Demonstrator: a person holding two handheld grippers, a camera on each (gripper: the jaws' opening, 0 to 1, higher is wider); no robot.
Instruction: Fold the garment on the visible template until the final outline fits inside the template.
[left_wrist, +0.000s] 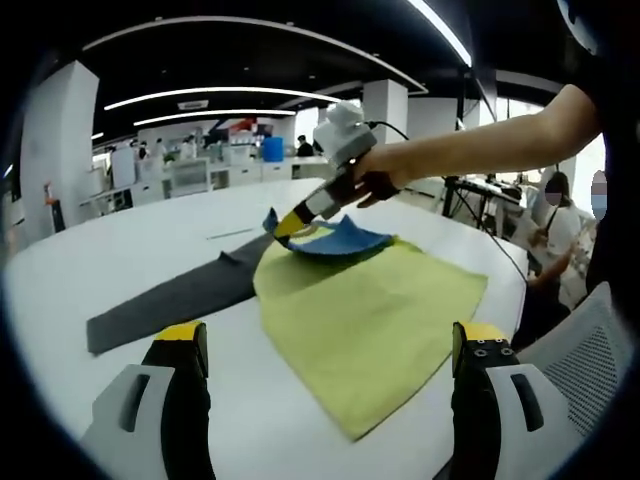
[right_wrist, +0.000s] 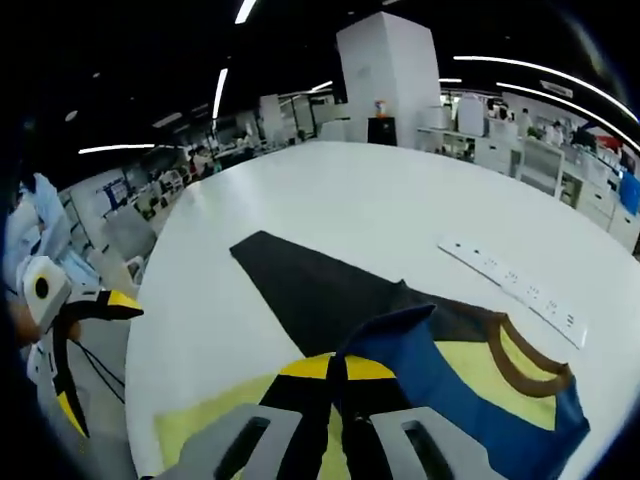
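Here, going left to right across the left gripper view, the dark grey template (left_wrist: 170, 297) lies on the white table (left_wrist: 120, 250), the yellow garment (left_wrist: 370, 320) spreads beside it and partly over its end, and the right gripper (left_wrist: 283, 231) pinches the garment's blue sleeve (left_wrist: 340, 240) and lifts it. The left gripper (left_wrist: 330, 350) hovers with jaws apart, holding nothing. The fold would likely go best if the sleeve is carried low and laid flat over the yellow body, edges squared
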